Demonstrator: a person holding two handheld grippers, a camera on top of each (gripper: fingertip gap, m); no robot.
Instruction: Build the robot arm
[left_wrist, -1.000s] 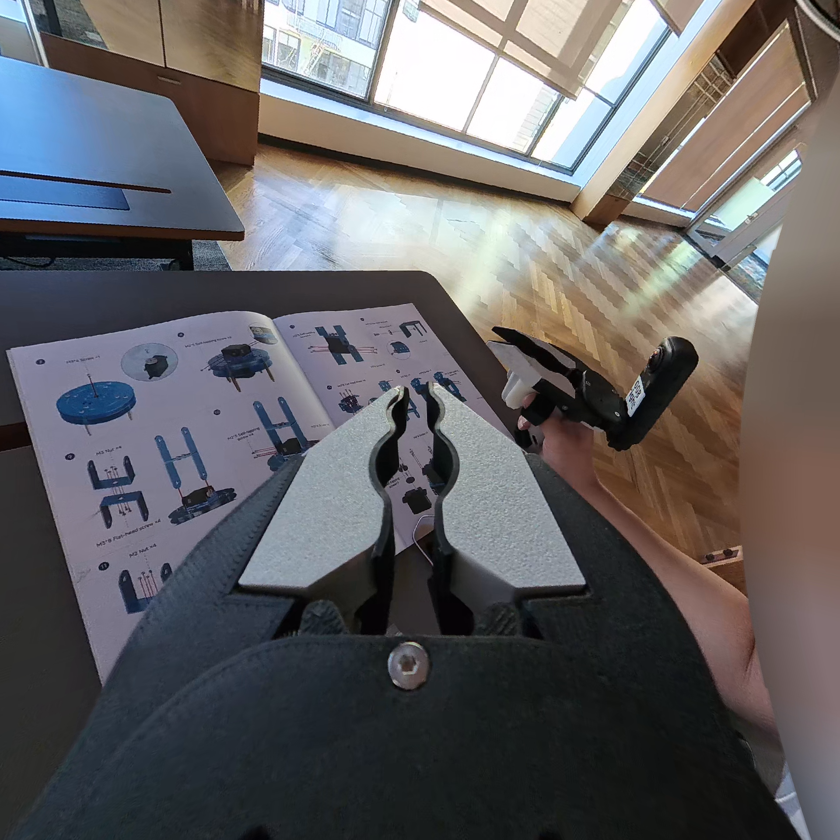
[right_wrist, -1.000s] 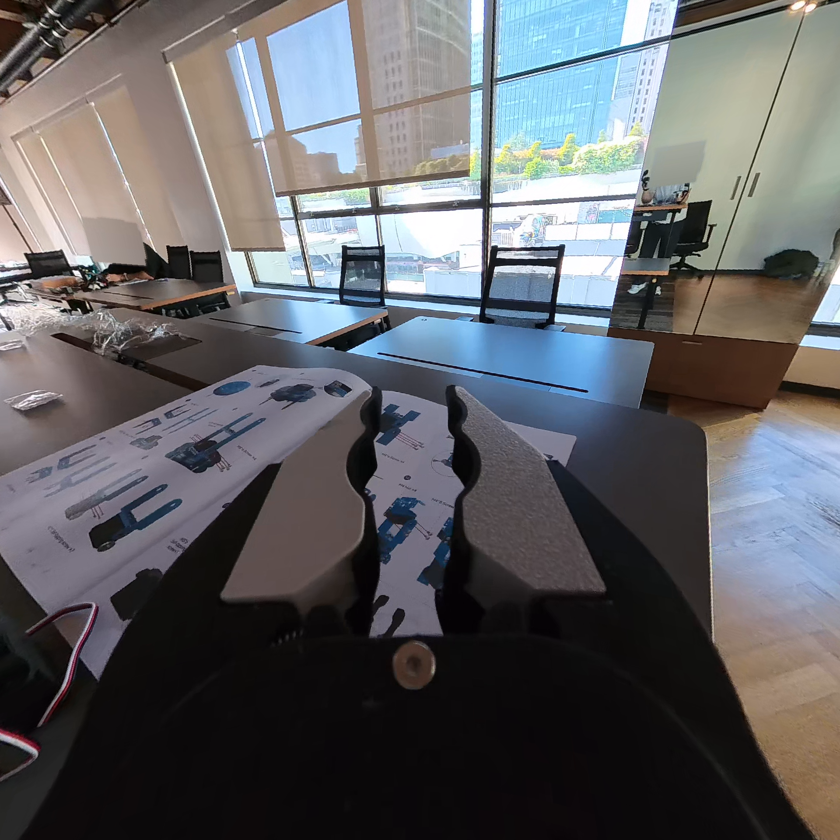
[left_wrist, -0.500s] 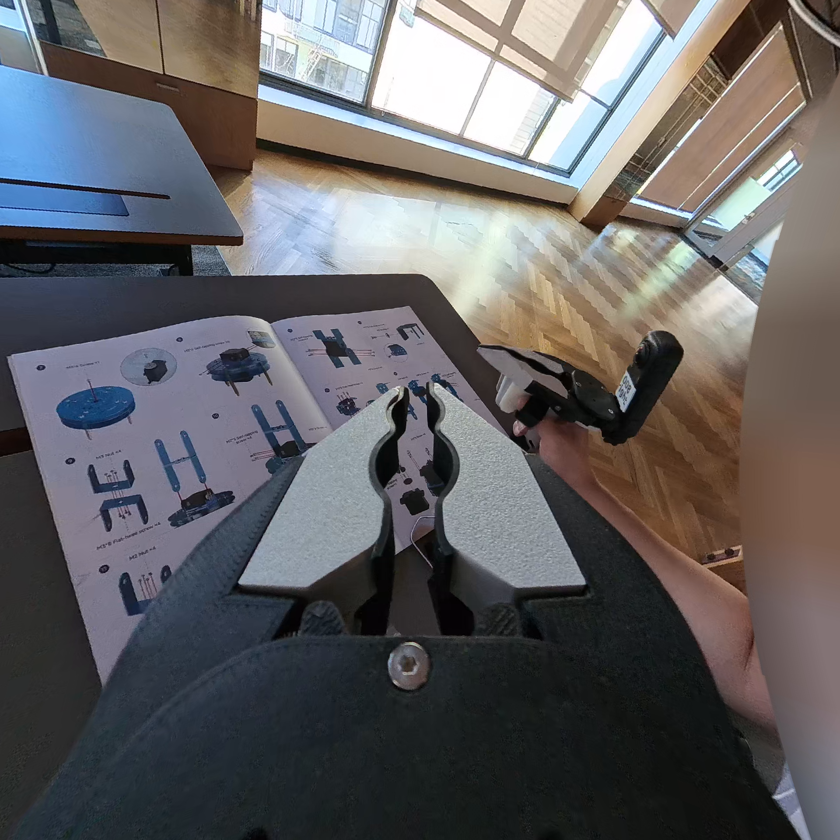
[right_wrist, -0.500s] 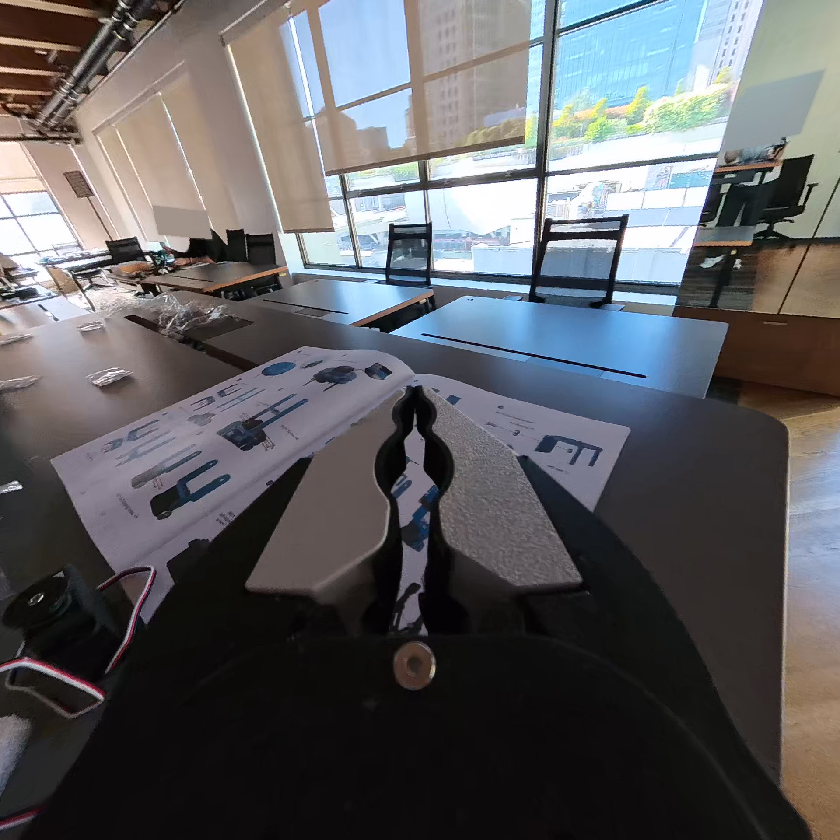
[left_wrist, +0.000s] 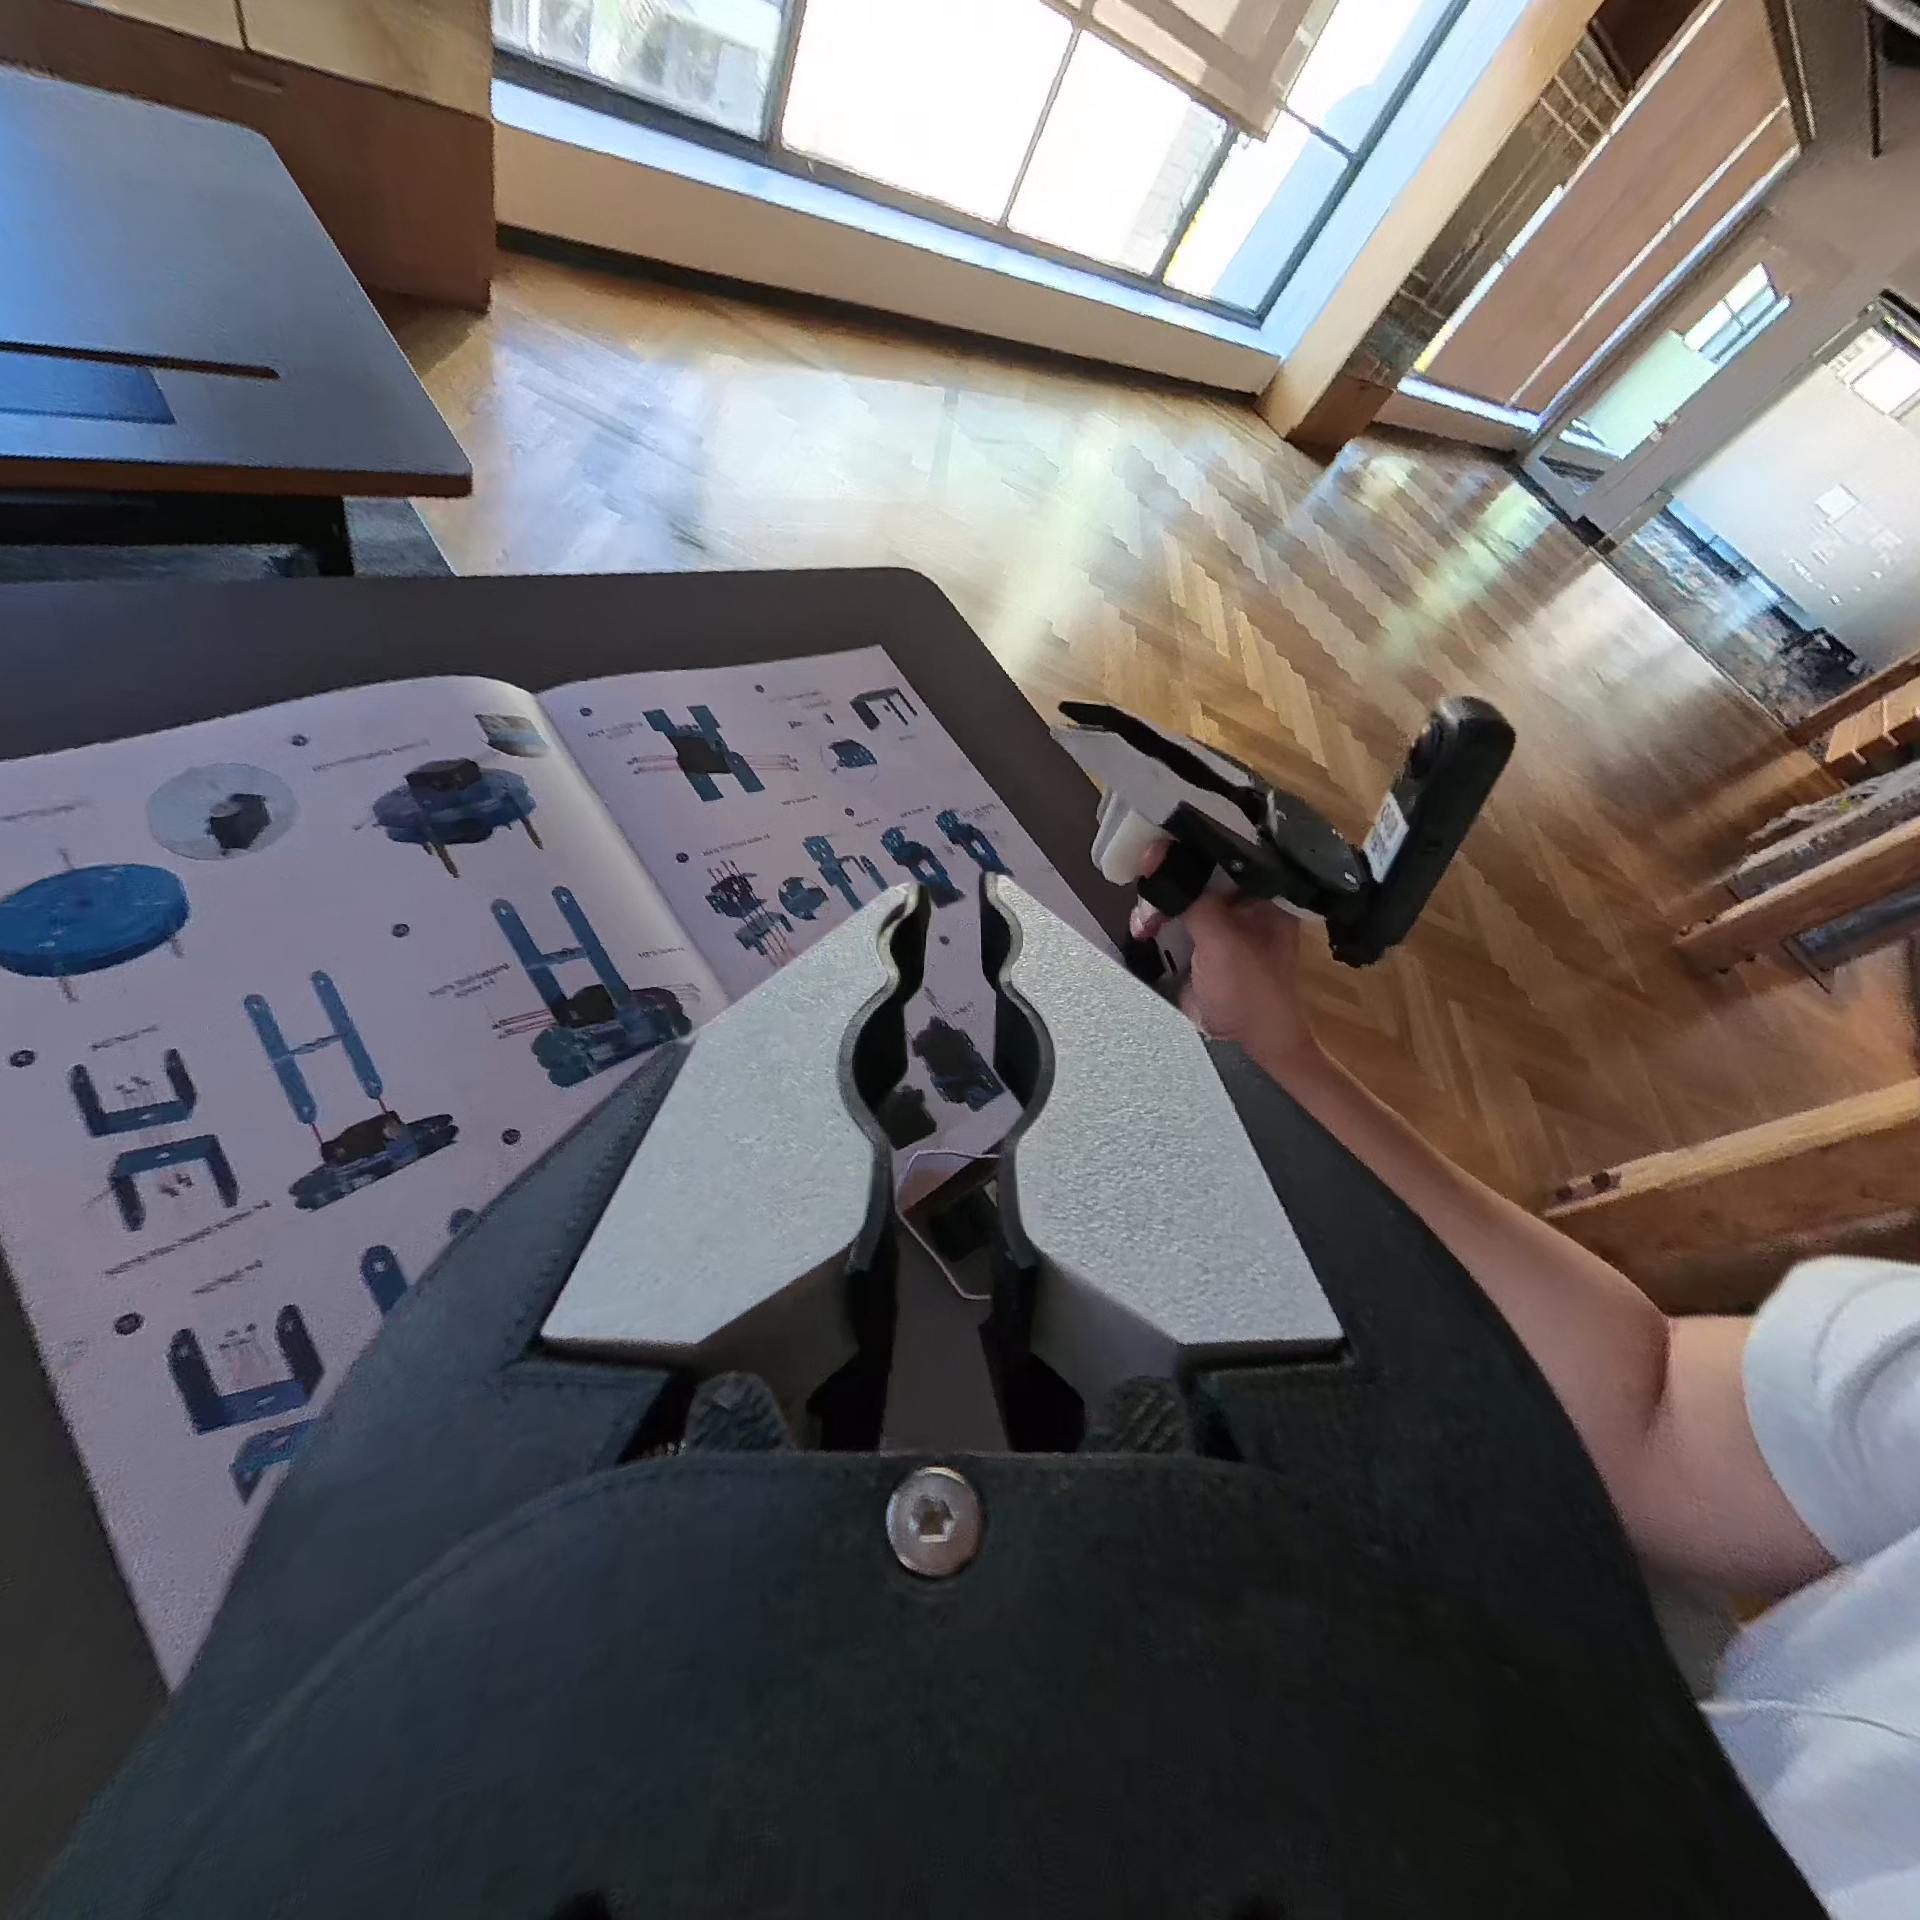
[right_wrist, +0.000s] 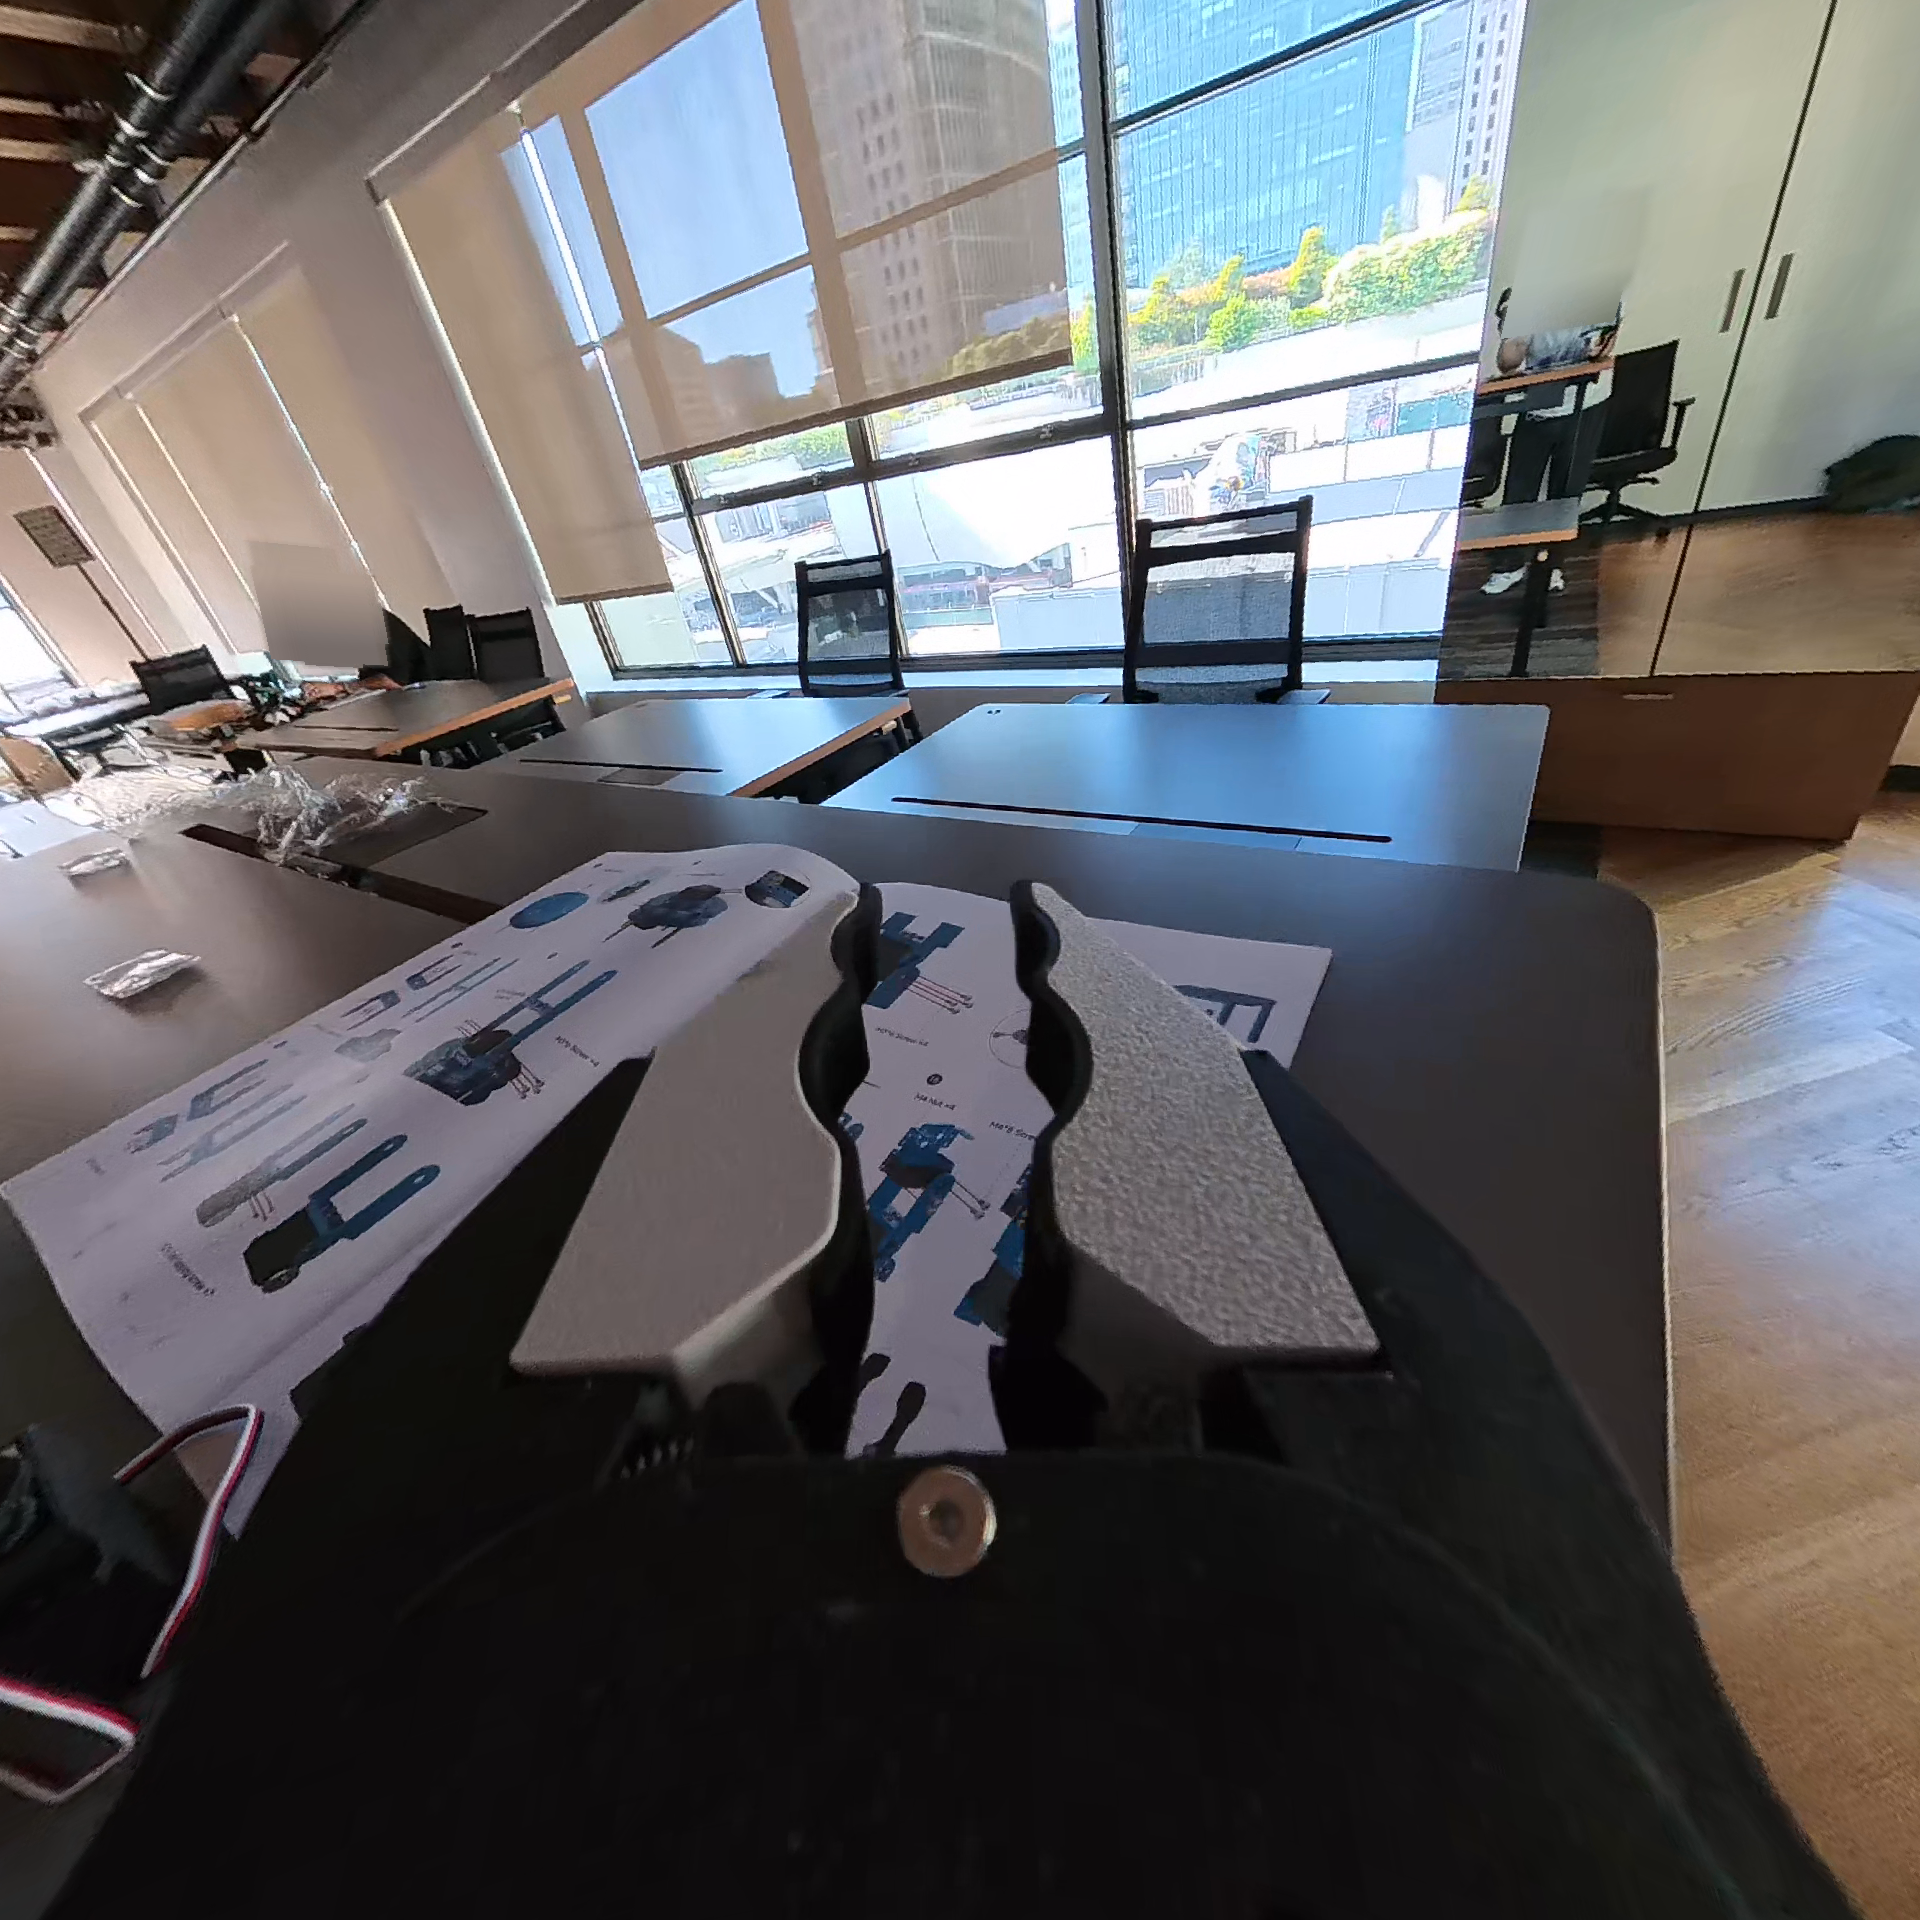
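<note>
Right tool (right_wrist: 940, 914) has spread apart again since half a second back, hovering empty over the open booklet (right_wrist: 343, 1122) near the counter (right_wrist: 1455, 997) corner; left tool (left_wrist: 951, 894) sits barely parted, gripping nothing.

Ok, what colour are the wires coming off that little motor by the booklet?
Red, white and black wires, bottom left of the right wrist view.

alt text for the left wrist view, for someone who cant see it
The left gripper, slightly open and empty, hovers over an open instruction booklet on a dark table. Beyond the table edge, a hand holds the right gripper above wooden floor.
</note>
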